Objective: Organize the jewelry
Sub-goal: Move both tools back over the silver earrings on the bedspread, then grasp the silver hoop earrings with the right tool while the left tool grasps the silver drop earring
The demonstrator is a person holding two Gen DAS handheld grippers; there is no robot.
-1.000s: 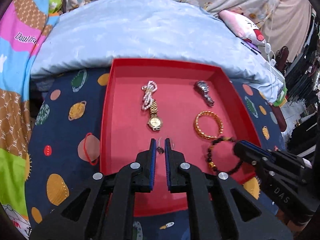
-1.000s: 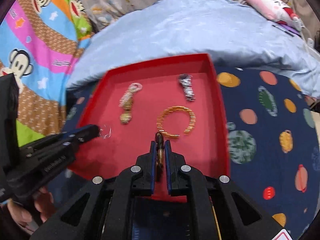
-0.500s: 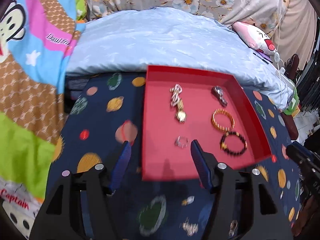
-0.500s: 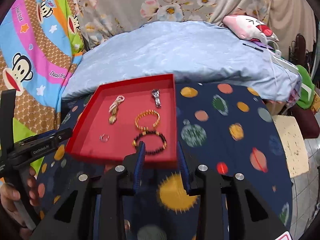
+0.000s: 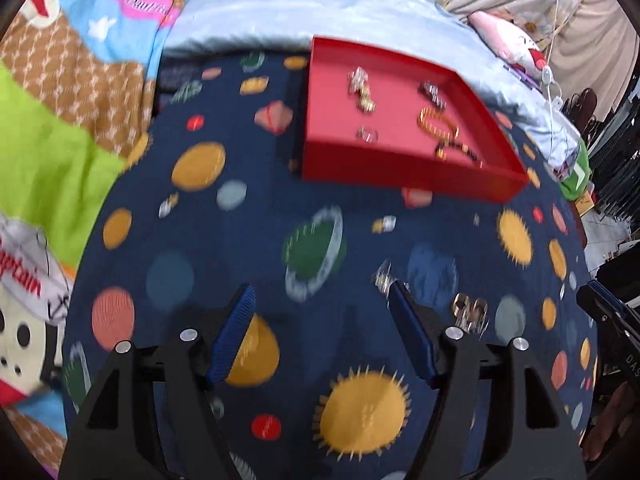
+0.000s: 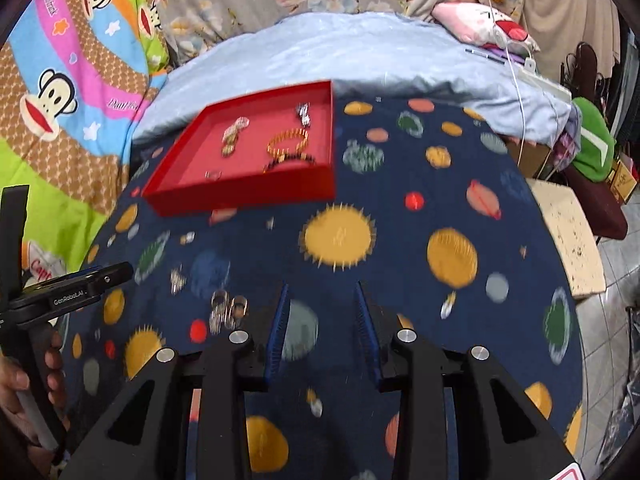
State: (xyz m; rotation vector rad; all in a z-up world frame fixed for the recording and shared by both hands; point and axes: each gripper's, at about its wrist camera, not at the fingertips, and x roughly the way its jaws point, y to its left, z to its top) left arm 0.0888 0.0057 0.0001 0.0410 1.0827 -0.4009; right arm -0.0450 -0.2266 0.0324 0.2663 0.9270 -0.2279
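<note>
A red tray (image 5: 400, 172) (image 6: 240, 194) sits far back on the planet-print cloth. In it lie a pearl strand with gold watch (image 5: 362, 90) (image 6: 233, 134), a silver watch (image 5: 432, 94) (image 6: 304, 114), a gold bangle (image 5: 436, 122) (image 6: 288, 142), a dark bead bracelet (image 5: 460, 150) (image 6: 290, 162) and a small clear ring (image 5: 367, 134) (image 6: 213, 175). My left gripper (image 5: 320, 300) is open and empty, well in front of the tray. My right gripper (image 6: 322, 292) is open and empty too. Small silvery pieces (image 5: 468, 312) (image 6: 228, 308) lie on the cloth between the grippers.
The navy cloth (image 6: 400, 200) covers a table that drops off at the right. A pale blue bed (image 6: 340, 52) lies behind the tray, a colourful monkey-print blanket (image 6: 60, 80) at left. A cream stool (image 6: 568, 236) and clutter stand at right.
Both grippers opened, letting go of the ring and the bead bracelet in the tray, then pulled back toward the near side of the table. The views are motion-blurred.
</note>
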